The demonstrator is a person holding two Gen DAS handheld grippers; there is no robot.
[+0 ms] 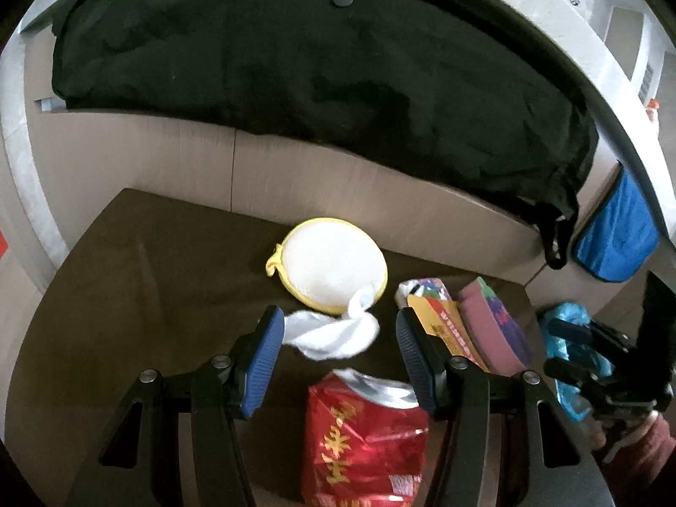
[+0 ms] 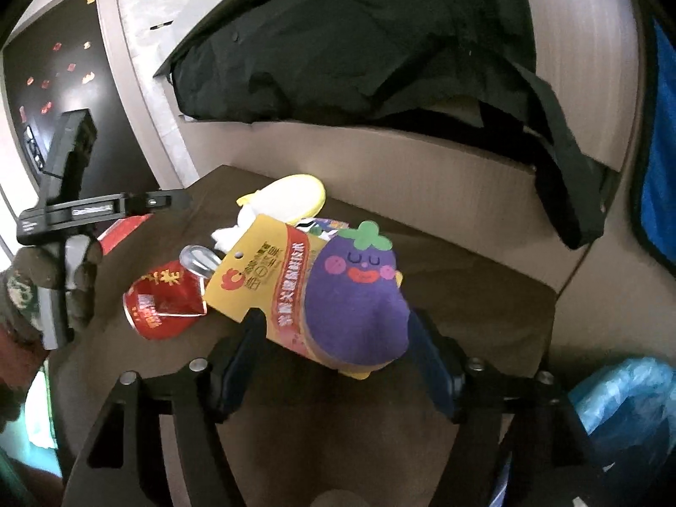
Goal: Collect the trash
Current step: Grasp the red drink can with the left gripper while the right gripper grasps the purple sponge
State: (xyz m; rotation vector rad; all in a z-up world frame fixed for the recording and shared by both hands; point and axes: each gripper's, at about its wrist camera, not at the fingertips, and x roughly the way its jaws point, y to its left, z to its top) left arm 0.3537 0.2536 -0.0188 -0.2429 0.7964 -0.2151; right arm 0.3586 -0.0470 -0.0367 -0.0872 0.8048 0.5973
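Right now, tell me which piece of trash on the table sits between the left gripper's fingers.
The crumpled white tissue, lying between the open left gripper pads. The crushed red can lies nearer the camera; the eggplant sponge pack lies outside its right finger.

glossy crushed metal can (image 1: 365,435), soft white tissue (image 1: 333,331) — matt

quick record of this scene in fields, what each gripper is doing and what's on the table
surface: dark brown table
left gripper: open, crumpled white tissue between its fingers, not clamped
right gripper: open around the eggplant sponge pack, grip unclear
red can: crushed, on its side
round yellow-rimmed pad: flat on the table, behind the tissue
blue plastic bag: at the table's right edge
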